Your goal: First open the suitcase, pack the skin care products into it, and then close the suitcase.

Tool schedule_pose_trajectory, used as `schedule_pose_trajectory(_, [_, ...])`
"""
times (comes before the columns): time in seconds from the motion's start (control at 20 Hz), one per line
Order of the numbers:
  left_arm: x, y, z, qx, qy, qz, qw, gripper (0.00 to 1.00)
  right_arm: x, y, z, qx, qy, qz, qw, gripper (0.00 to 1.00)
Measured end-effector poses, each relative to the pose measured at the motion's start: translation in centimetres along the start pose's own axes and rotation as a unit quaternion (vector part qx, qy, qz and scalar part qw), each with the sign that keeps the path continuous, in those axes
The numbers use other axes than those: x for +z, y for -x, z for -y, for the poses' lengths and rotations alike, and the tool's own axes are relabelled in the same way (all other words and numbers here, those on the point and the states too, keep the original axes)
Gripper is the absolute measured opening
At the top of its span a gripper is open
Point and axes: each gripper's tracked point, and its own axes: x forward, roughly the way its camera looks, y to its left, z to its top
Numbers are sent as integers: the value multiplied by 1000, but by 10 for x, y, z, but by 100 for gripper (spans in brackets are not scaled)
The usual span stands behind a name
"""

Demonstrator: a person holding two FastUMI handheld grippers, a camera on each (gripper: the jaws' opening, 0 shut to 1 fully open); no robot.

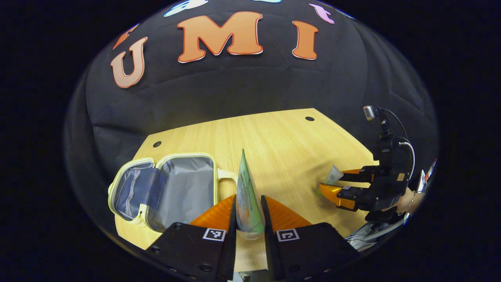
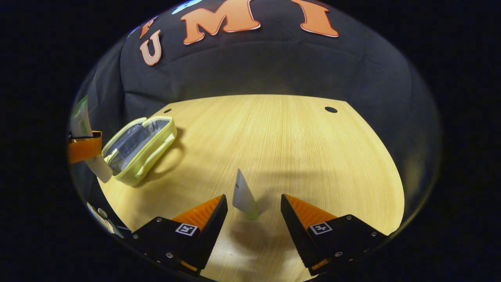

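In the left gripper view, the left gripper [image 1: 249,207] has its fingers [image 1: 219,213] clamped on a green-and-white skin care tube [image 1: 246,196], one finger pressing each side. The tube stands cap end down between them, with its flat crimped end pointing up and away from the camera. Just to the left of this gripper, the small pale-yellow suitcase [image 1: 168,190] lies open on the wooden surface [image 1: 282,145], its two halves spread flat and showing a grey lining. Its handle sticks out toward the held tube.

Farther right in the same view, the right gripper [image 1: 332,184] reaches in low over the surface, held by a hand [image 1: 411,197] at the edge. Its fingers sit on either side of a second, smaller white tube [image 1: 333,175].

The right gripper view shows that smaller tube [image 2: 243,194] standing upright on its green cap on the surface [image 2: 313,156], in the gap between the fingers [image 2: 203,213], which are spread apart and touch neither side of it. At the far left of this view lies the open suitcase [image 2: 143,150], well apart from this tube. Beside it, one finger of the left gripper [image 2: 84,147] crosses the tube it holds [image 2: 80,117].
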Motion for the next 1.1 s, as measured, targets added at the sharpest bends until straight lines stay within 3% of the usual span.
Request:
schedule_pose_trajectory(0.1, [-10,1,-3,0,2,-14,1000,32,-5,-8,-4,4,16,-11,1000,79])
schedule_pose_trajectory(0.25, [-17,1,-7,-9,6,-26,1000,32,-6,-16,-8,13,21,-22,999,32])
schedule_pose_trajectory(0.3, [-18,2,-11,-10,7,-26,1000,32,-8,-14,-10,13,21,-31,999,36])
schedule_pose_trajectory(0.35, [-18,4,-16,-9,9,-27,1000,32,-8,-14,-11,10,23,-33,999,25])
schedule_pose_trajectory(0.4, [-19,6,-21,-8,12,-27,1000,32,-7,-10,-13,11,24,-35,999,29])
schedule_pose_trajectory(0.6, [-14,20,-57,-8,40,-35,999,33,22,15,-32,16,29,-21,999,29])
schedule_pose_trajectory(0.65, [-11,26,-67,-11,50,-37,998,33,34,26,-42,24,34,-11,999,24])
schedule_pose_trajectory(0.7, [-9,33,-79,-17,57,-38,998,33,47,34,-53,32,39,0,999,29])
schedule_pose_trajectory(1.1, [-4,27,-190,-59,43,-74,995,32,118,64,-174,61,26,40,997,28])
